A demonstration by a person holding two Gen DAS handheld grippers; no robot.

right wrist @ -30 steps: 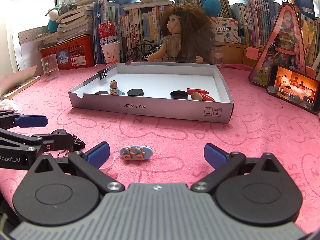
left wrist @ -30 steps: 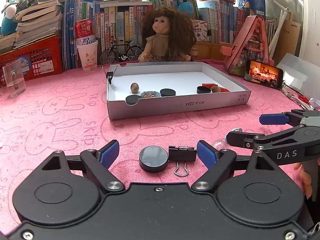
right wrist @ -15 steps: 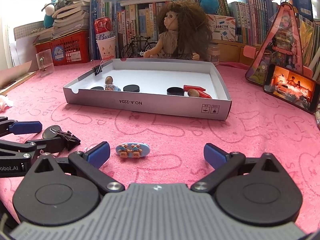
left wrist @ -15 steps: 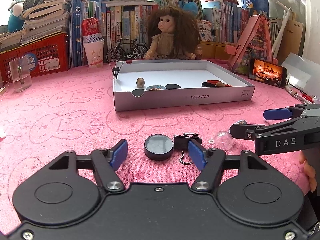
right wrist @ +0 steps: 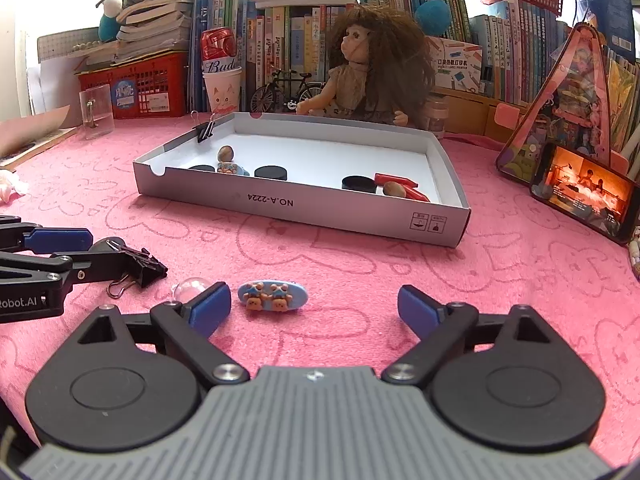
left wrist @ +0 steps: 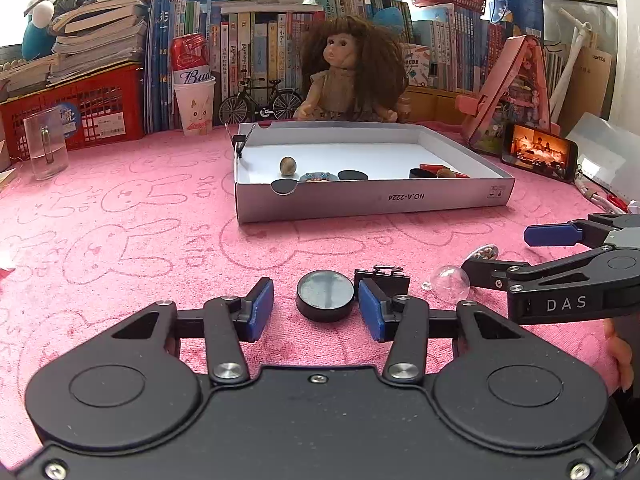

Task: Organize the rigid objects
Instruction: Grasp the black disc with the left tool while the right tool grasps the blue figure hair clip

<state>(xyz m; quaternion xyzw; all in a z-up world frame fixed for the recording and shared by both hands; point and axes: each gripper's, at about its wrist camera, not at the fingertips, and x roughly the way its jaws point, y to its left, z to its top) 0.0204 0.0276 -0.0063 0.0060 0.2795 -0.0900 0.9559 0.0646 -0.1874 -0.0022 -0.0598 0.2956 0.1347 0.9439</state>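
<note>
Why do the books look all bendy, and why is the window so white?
Left wrist view: the fisheye lens curves the books near the edges. Right wrist view: daylight overexposes the window; the black disc shows glare in the left view.

Right tongs (right wrist: 314, 310) gaped wide over a blue bear clip (right wrist: 272, 296) on the pink counter (right wrist: 500, 280); farther off sat a white tray (right wrist: 300, 204), with left tongs (right wrist: 80, 254) at left.

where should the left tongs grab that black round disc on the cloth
Grip the black disc across its rim, one finger on each curved side, coming in low from the near side as the left tongs already sit. It lies flat on the pink cloth, so only the short side wall offers a hold. The binder clip looks very close to its right side, so the right finger has little room.
</note>
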